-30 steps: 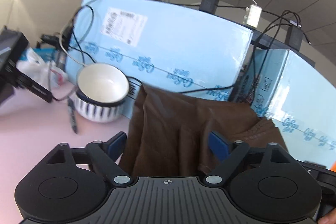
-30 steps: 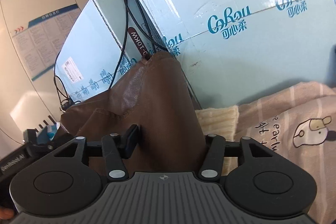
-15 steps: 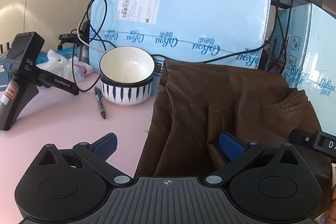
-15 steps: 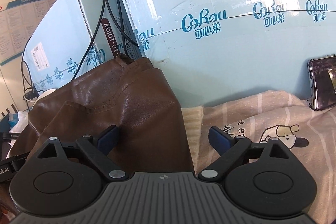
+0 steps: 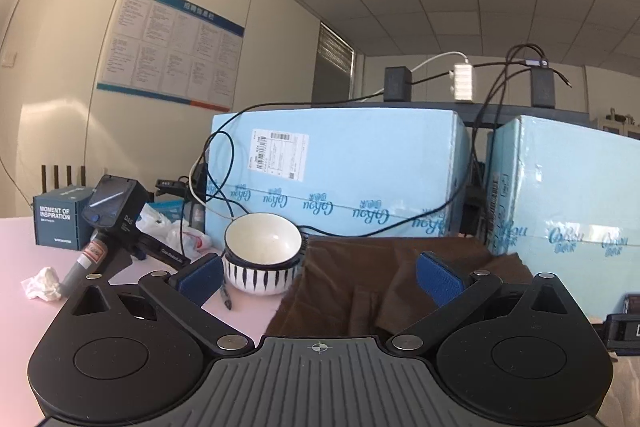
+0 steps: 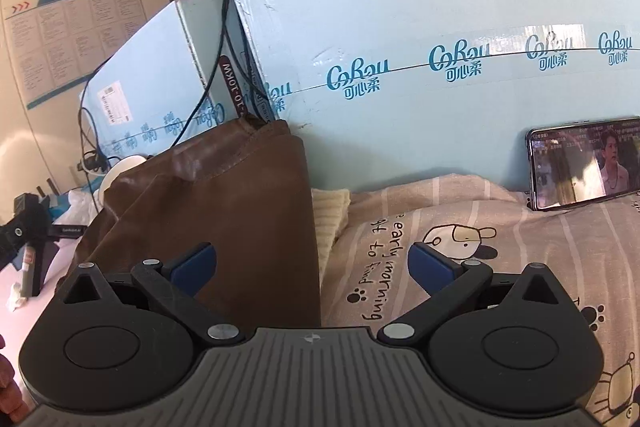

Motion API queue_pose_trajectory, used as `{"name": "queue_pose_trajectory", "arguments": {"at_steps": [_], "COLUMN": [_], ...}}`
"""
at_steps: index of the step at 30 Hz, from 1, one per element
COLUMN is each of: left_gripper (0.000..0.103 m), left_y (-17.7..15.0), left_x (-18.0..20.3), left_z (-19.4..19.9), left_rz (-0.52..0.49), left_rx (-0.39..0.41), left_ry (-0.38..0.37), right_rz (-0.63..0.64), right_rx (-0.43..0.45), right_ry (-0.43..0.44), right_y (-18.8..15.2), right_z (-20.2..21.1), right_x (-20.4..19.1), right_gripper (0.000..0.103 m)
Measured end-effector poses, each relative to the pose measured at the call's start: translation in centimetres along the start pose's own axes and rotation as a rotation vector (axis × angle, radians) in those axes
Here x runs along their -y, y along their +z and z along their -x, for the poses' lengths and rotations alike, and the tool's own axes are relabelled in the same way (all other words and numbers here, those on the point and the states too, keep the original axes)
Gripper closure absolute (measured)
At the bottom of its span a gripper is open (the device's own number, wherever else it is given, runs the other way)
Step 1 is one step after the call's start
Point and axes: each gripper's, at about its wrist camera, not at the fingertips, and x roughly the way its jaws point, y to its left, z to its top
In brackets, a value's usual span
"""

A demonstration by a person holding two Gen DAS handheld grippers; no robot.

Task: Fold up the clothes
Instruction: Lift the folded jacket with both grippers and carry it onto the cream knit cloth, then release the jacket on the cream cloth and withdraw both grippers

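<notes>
A brown leather-like garment (image 5: 360, 291) lies folded on the pink table, its far edge against the light blue boxes. In the right wrist view the same garment (image 6: 224, 211) bulges up to the left of centre. My left gripper (image 5: 320, 277) is open just short of its near edge, with nothing touching the blue pads. The jaws of my right gripper (image 6: 314, 263) are opening. They straddle the garment's right edge, and neither pad presses on it. Right of the garment lie a cream knit piece (image 6: 330, 211) and a beige striped cloth with cartoon prints (image 6: 480, 247).
Two stacked bowls (image 5: 262, 251) and a pen (image 5: 226, 297) sit left of the garment. Farther left are a black handheld device on a stand (image 5: 112, 211), a crumpled tissue (image 5: 42, 283) and a dark box (image 5: 58, 217). Blue cartons (image 5: 340, 179) with cables wall off the back. A phone (image 6: 584, 163) leans on one.
Both grippers let go of the brown garment and drew back from it. The right jaws spread from half closed to wide. The garment sank from hanging upright to lying folded.
</notes>
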Motion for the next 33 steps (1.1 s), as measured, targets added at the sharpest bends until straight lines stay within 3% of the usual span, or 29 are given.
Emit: {"name": "queue_pose_trajectory", "arguments": {"at_steps": [8, 17, 28, 33], "left_gripper": [0.000, 0.000, 0.000, 0.000], "left_y": [-1.7, -2.9, -3.6, -4.2], "left_x": [3.2, 5.1, 6.9, 6.9], "left_z": [3.7, 5.0, 5.0, 5.1], "left_rz": [-0.012, -0.020, -0.087, -0.102], "left_rx": [-0.121, -0.288, -0.323, -0.270], "left_ry": [0.010, 0.036, 0.100, 0.169], "right_rz": [0.108, 0.190, 0.189, 0.194], "right_rx": [0.013, -0.060, -0.049, -0.011], "right_ry": [-0.024, -0.010, 0.003, -0.005], "right_y": [-2.0, -2.5, -2.3, -2.9], "right_z": [3.2, 4.0, 4.5, 4.5], "right_x": [1.3, 1.5, 1.8, 1.7], "right_gripper": [0.000, 0.000, 0.000, 0.000]}}
